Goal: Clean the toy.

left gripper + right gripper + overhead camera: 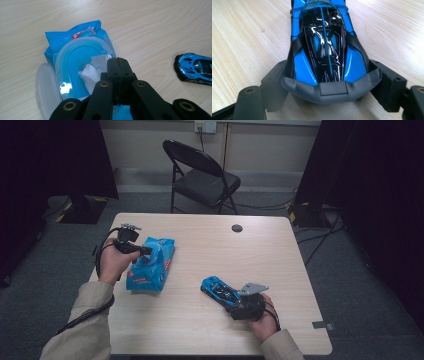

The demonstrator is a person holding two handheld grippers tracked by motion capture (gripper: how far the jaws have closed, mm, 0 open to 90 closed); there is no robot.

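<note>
**Rig and sleeves, quick look**

Beige jacket sleeves [82, 320] at lower left and bottom centre-right of the high view. Matte black left gripper [146, 251] and right gripper [232, 301], brass-ringed pivot holes, small screws in the pads. Grey three-cornered plate [252, 288] on top, black cable [85, 316] trailing.

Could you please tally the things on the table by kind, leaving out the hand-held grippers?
Pack of wet wipes, blue, flip lid open, a white wipe sticking out: 1
Toy car, blue and black: 1
Small dark round disc near the table's far edge, too small to identify: 1
Total: 3
</note>
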